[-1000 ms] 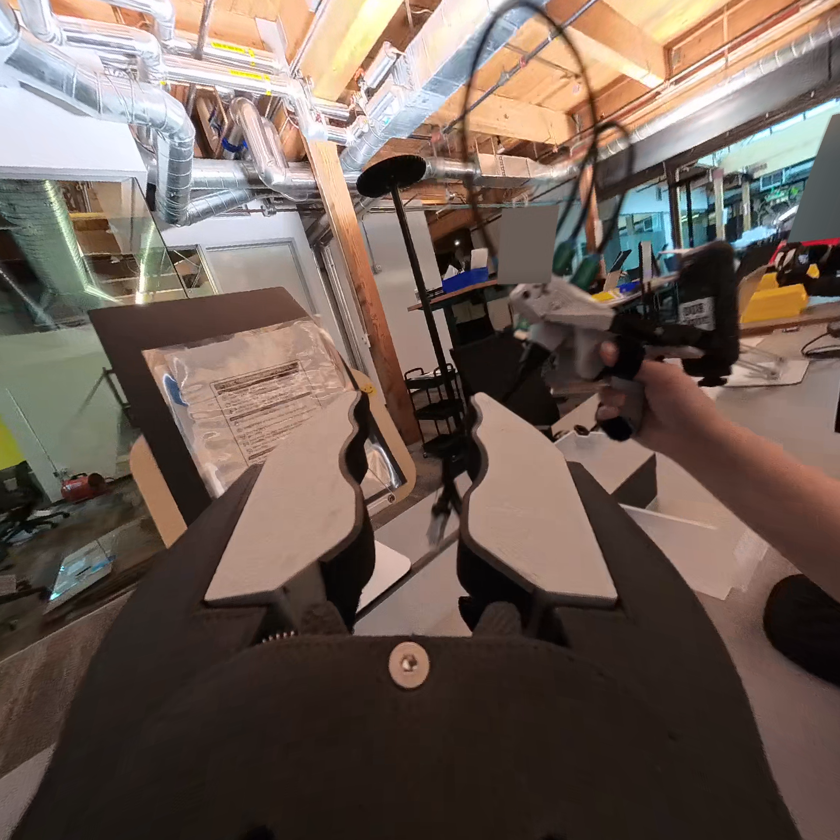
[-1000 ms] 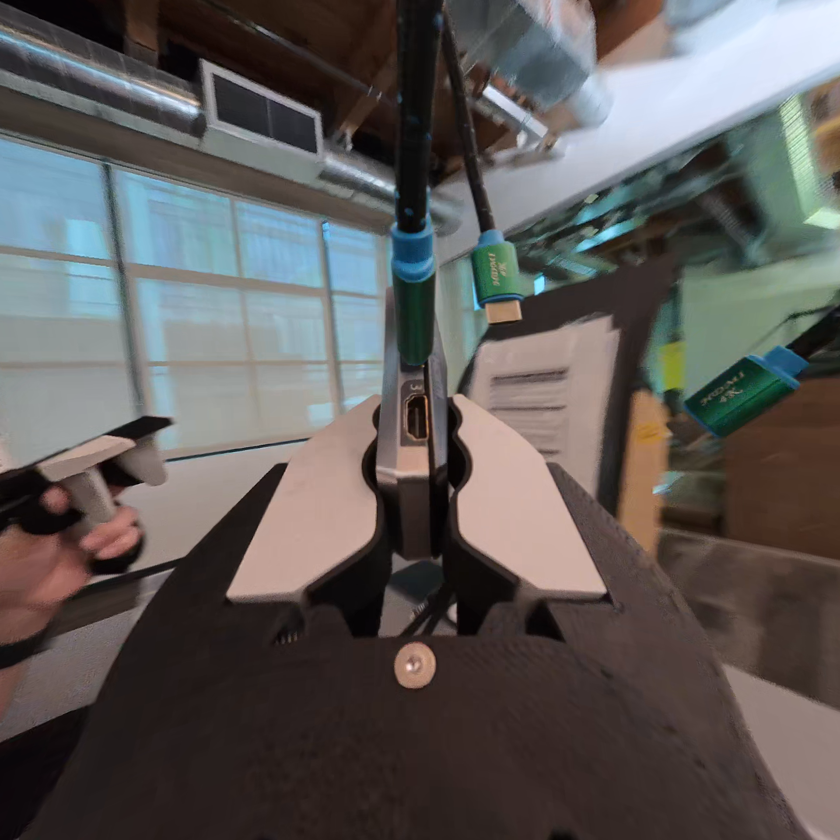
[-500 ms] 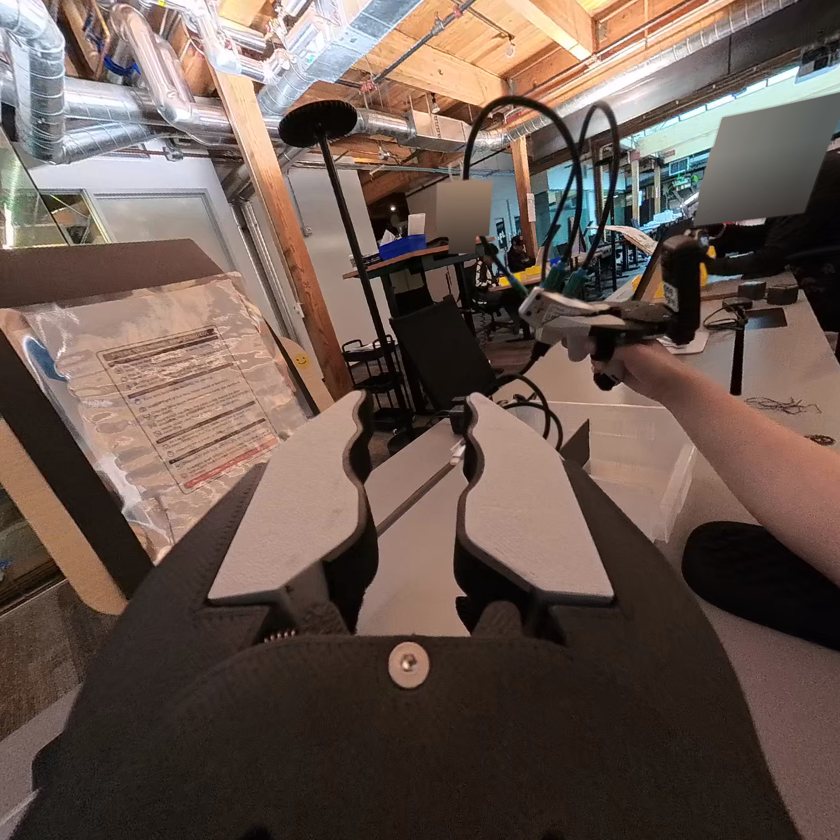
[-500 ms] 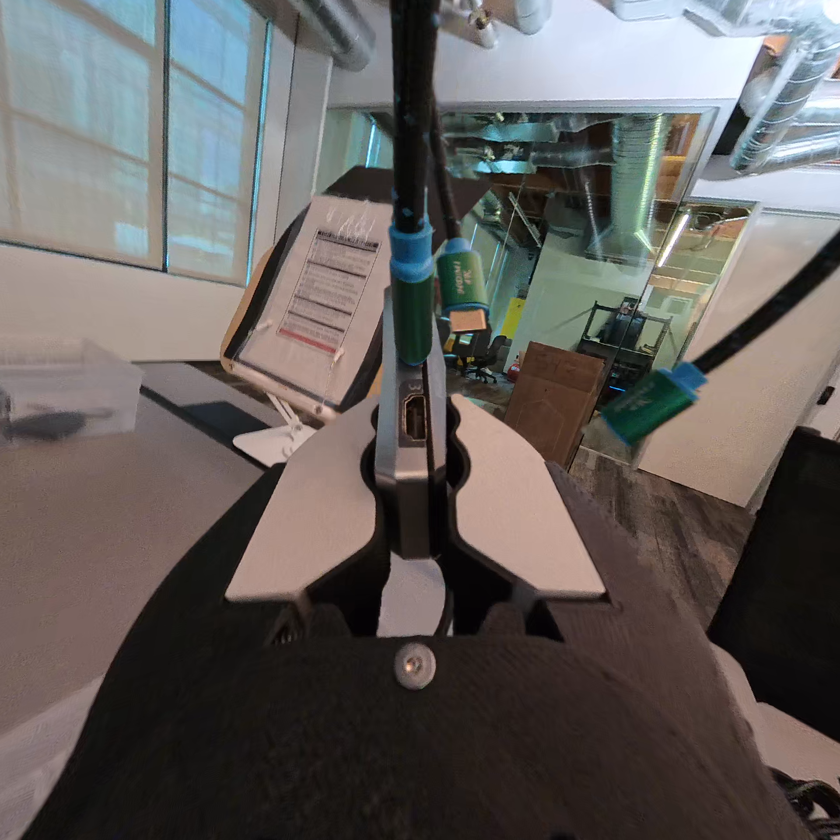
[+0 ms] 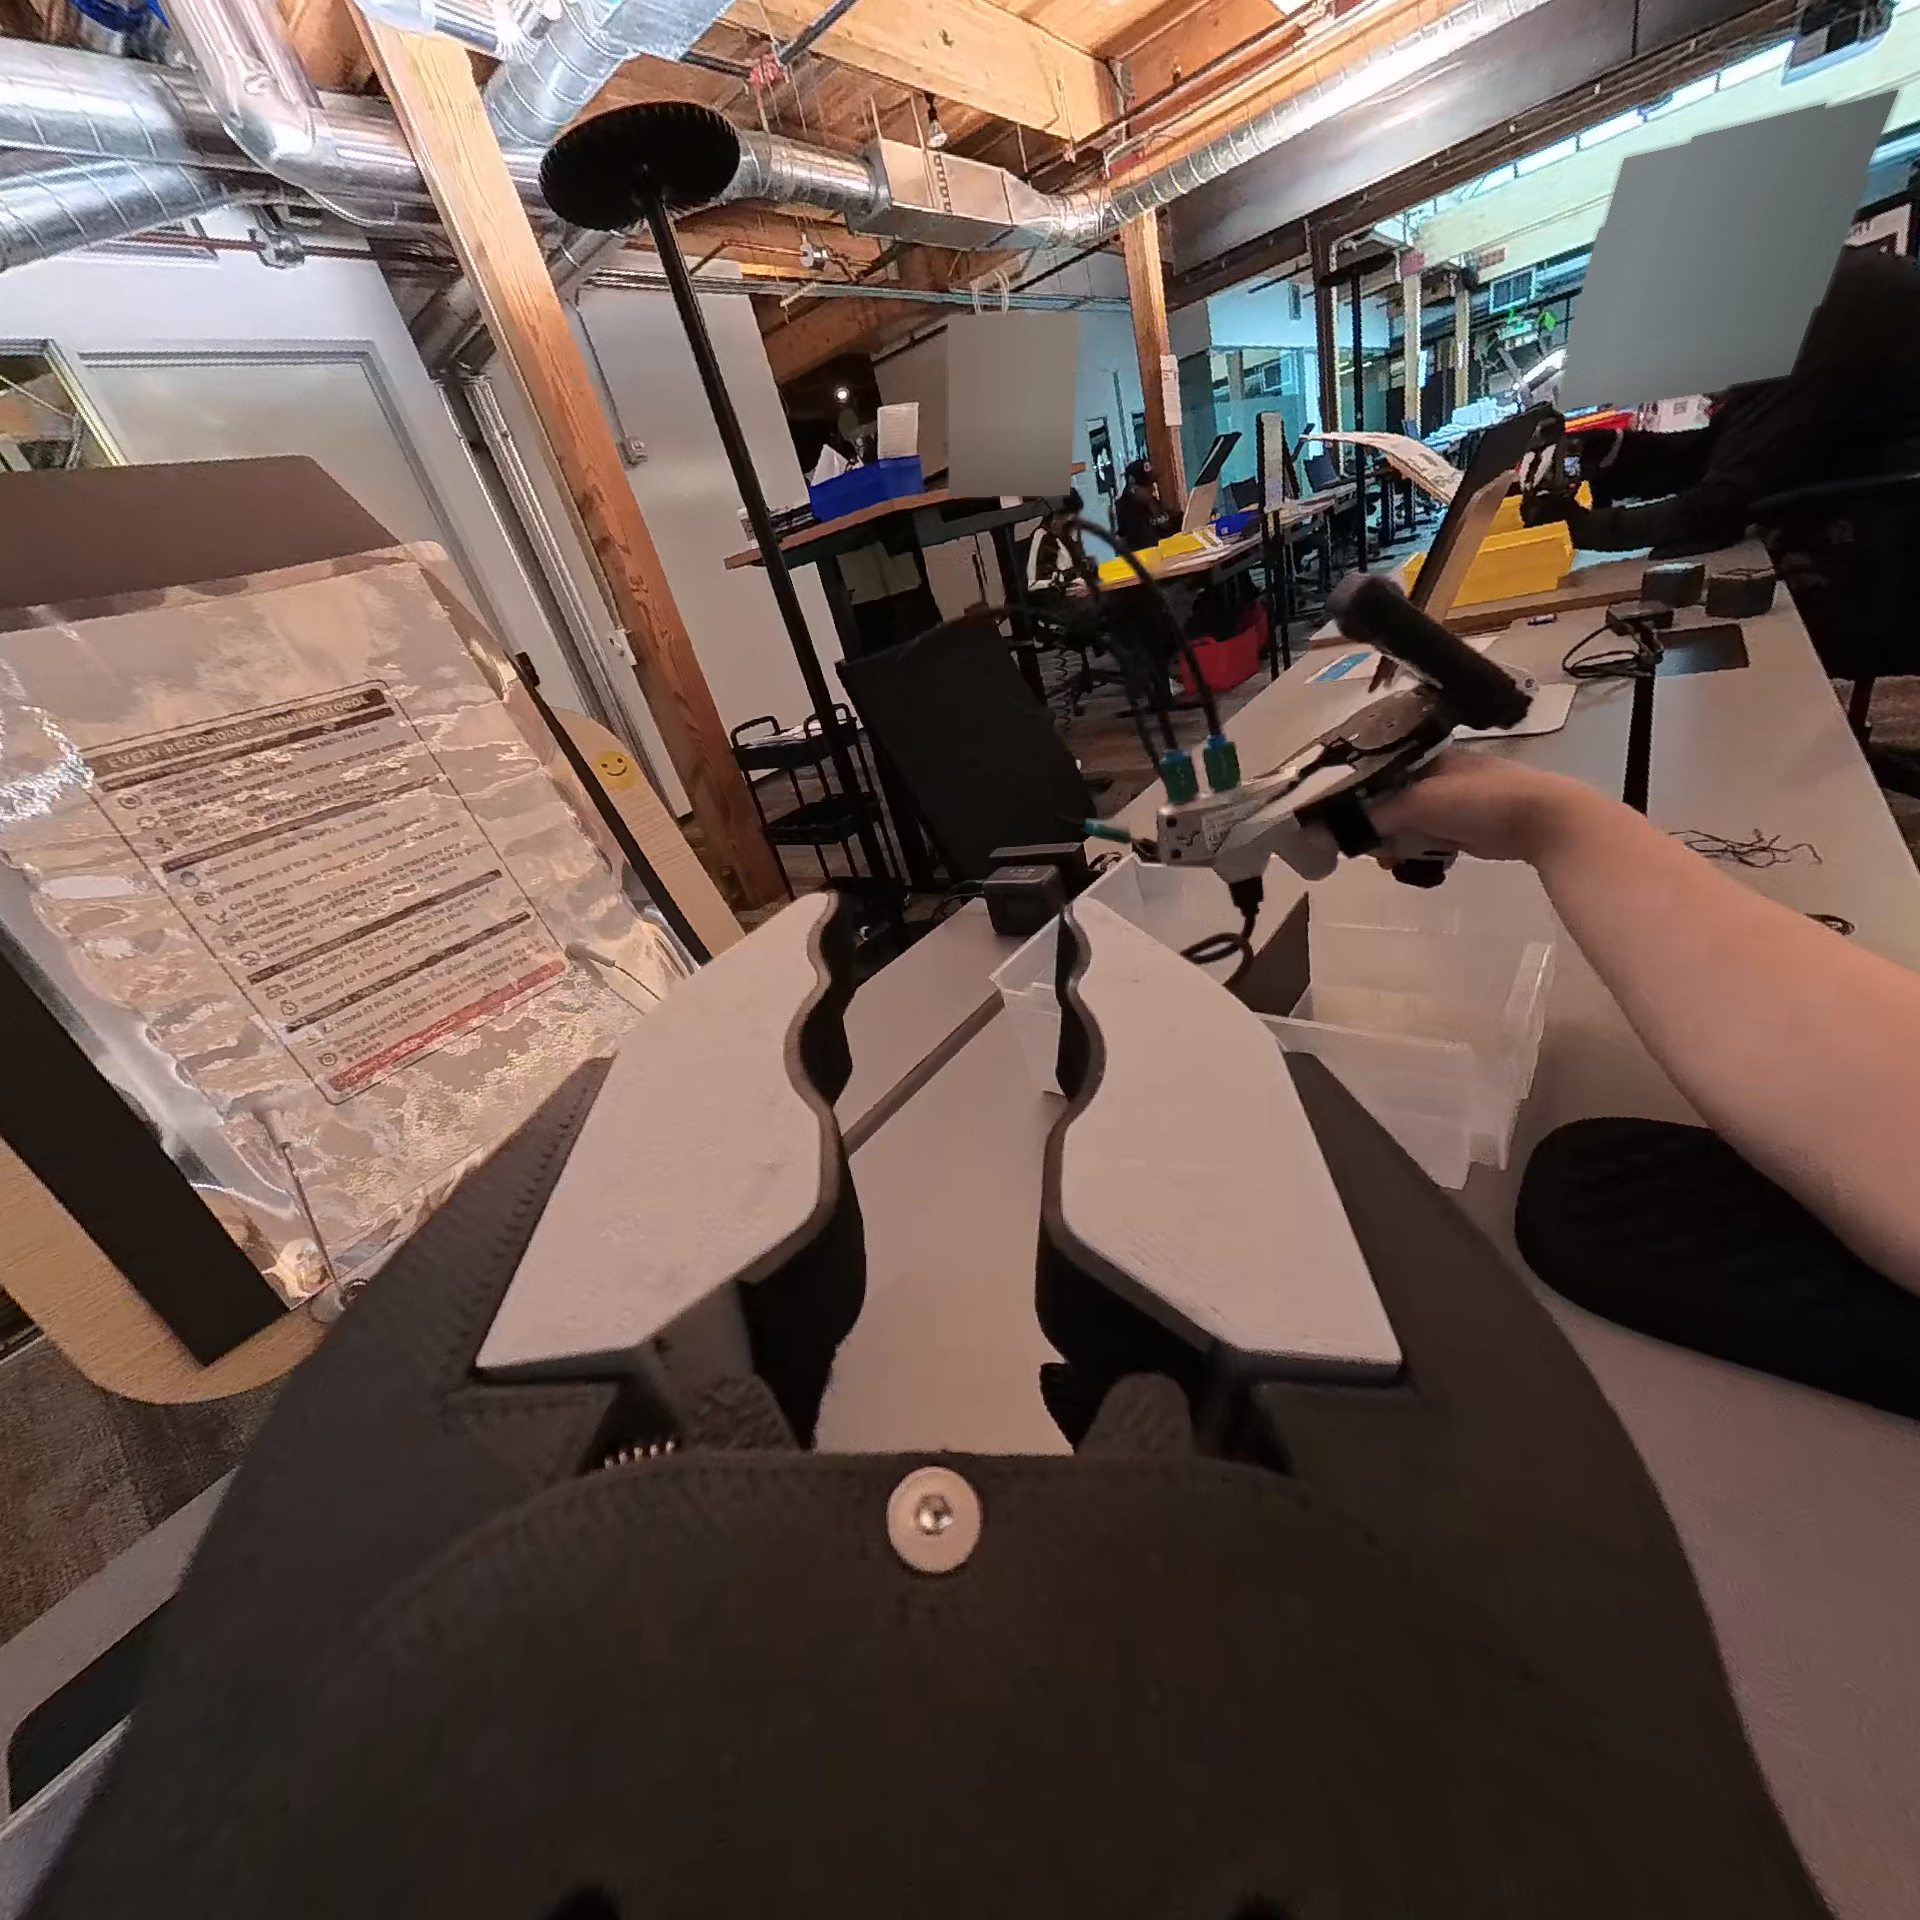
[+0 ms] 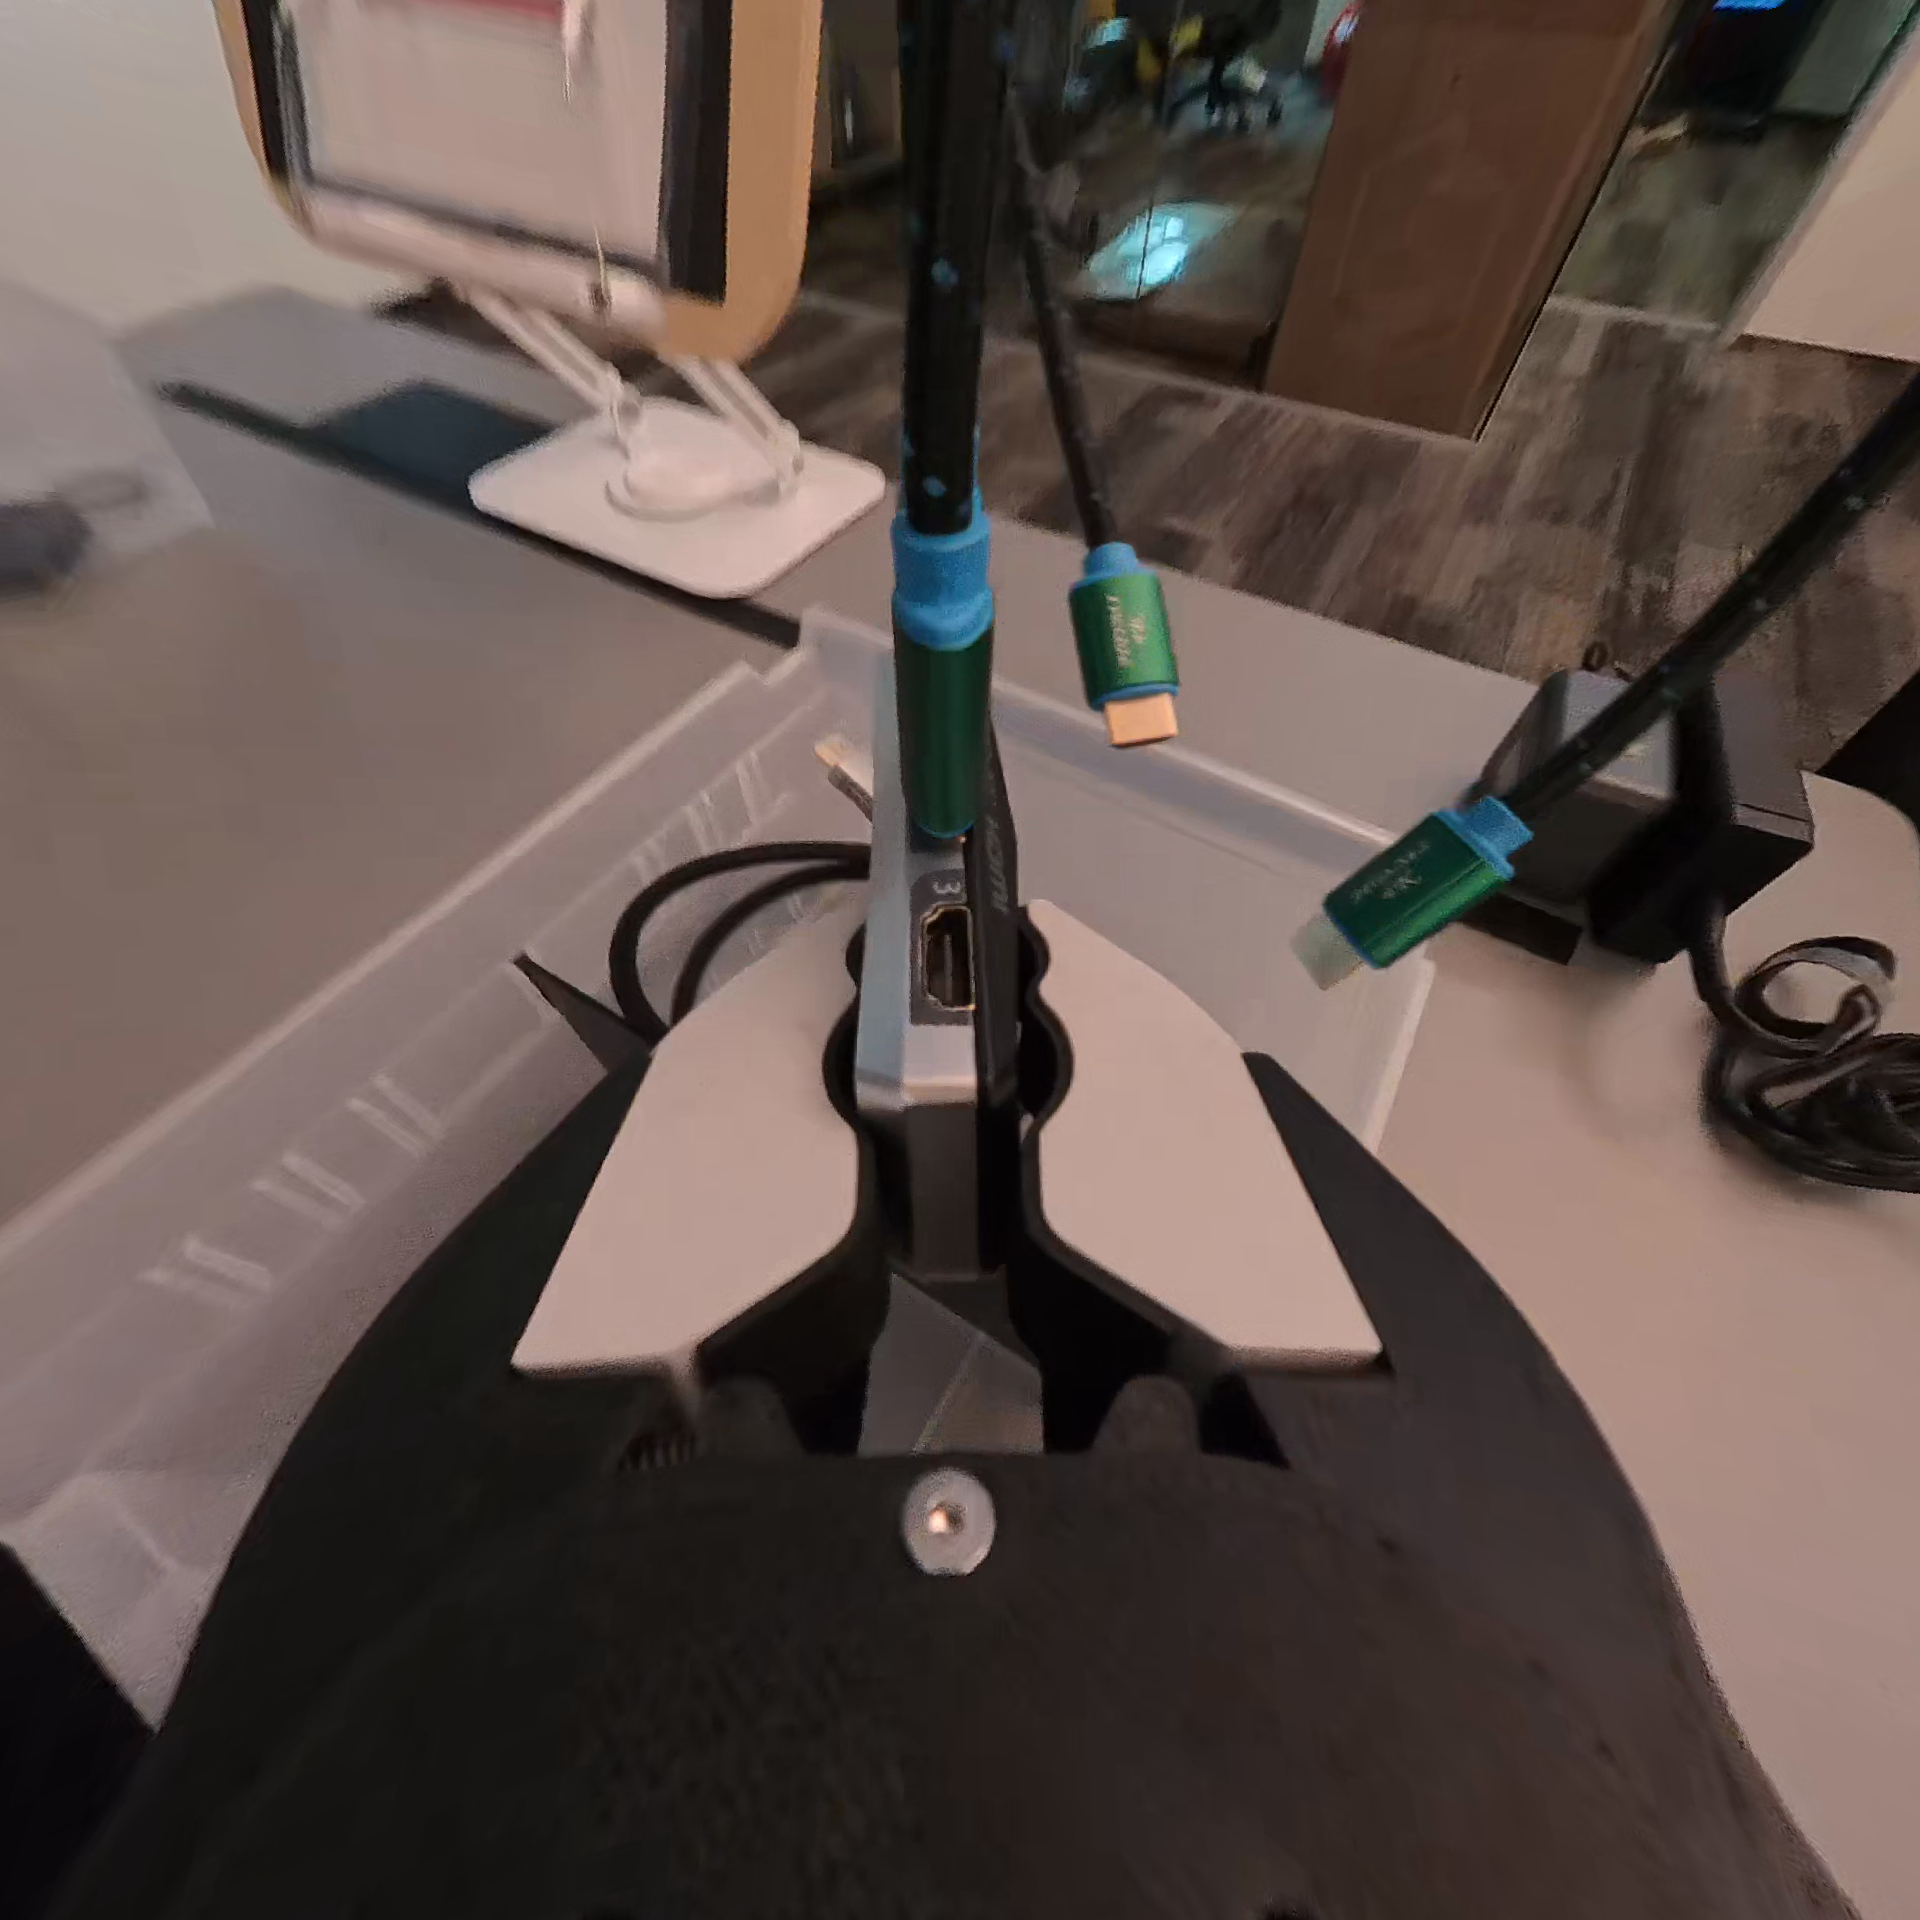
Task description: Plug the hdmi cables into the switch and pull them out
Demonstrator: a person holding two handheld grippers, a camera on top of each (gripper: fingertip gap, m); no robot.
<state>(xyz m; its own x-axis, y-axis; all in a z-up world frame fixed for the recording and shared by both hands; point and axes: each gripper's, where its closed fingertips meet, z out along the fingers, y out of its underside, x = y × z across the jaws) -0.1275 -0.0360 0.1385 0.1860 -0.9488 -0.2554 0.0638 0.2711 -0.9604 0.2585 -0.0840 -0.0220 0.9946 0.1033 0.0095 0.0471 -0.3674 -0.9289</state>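
Note:
My right gripper (image 6: 940,935) is shut on a grey HDMI switch (image 6: 914,1039), held upright above a clear plastic bin (image 6: 1226,821). A green plug (image 6: 940,727) on a black braided cable sits in the switch's top; an empty port shows below it. Two free green plugs hang beside it, one (image 6: 1122,655) close and one (image 6: 1403,904) further right. My left gripper (image 5: 945,935) is open and empty above the grey table (image 5: 935,1299). The left wrist view shows the right gripper (image 5: 1247,821) over the bin (image 5: 1423,997), with two green plugs (image 5: 1200,771) in the switch.
A framed sign on a white stand (image 6: 675,499) stands at the table's left end (image 5: 291,862). A black power adapter (image 6: 1621,821) with a coiled cord lies right of the bin. A loose black cable (image 6: 717,894) lies in the bin. A person's forearm (image 5: 1714,987) crosses the right side.
My right gripper has come down from high in the air with the switch to just above the clear bin. My left gripper has tilted down toward the table and stays open.

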